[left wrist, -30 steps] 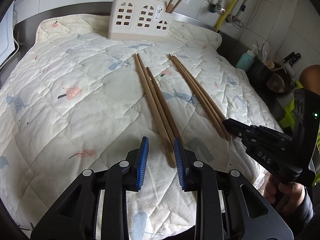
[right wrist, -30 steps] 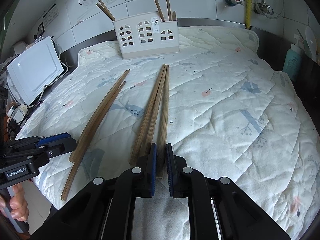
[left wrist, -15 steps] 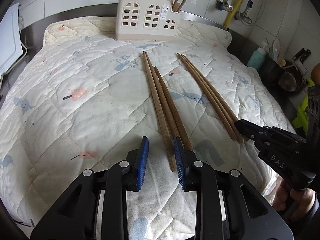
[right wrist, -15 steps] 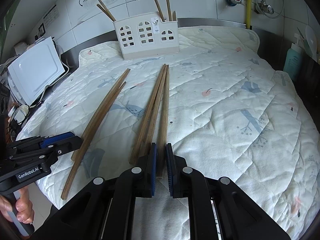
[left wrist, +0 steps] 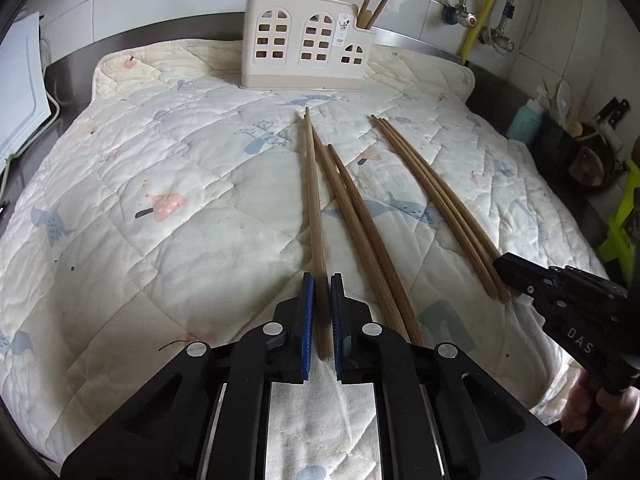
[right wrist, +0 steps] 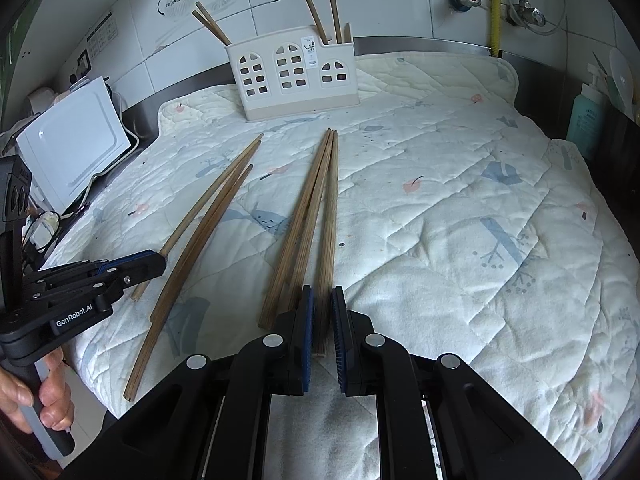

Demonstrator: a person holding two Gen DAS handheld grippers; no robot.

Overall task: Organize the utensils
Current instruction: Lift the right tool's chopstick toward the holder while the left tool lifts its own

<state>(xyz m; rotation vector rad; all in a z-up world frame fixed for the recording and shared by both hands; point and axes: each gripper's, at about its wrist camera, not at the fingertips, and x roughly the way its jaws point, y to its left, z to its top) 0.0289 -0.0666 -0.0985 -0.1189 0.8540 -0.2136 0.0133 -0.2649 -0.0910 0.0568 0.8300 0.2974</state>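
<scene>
Long wooden chopsticks lie in two groups on a quilted cloth. My left gripper (left wrist: 319, 304) is shut on the near end of one chopstick (left wrist: 314, 208), split off from its two neighbours (left wrist: 360, 232). My right gripper (right wrist: 322, 312) is shut on the near end of the rightmost chopstick (right wrist: 330, 216) of the other group (right wrist: 300, 232). A white house-shaped utensil holder (left wrist: 306, 58) stands at the back with a few chopsticks upright in it; it also shows in the right wrist view (right wrist: 294, 76). The left gripper shows in the right wrist view (right wrist: 132, 266), the right gripper in the left wrist view (left wrist: 516, 276).
The quilted cloth (left wrist: 160, 208) covers the counter. A white appliance (right wrist: 72, 148) with cables sits at the left edge. A teal bottle (right wrist: 586, 120) and dark pots (left wrist: 588, 156) stand at the right. Pipes and a valve (right wrist: 496, 0) run along the tiled wall.
My left gripper has closed on one chopstick and swung it away from its two neighbours. My right gripper has stayed shut on its chopstick, almost still.
</scene>
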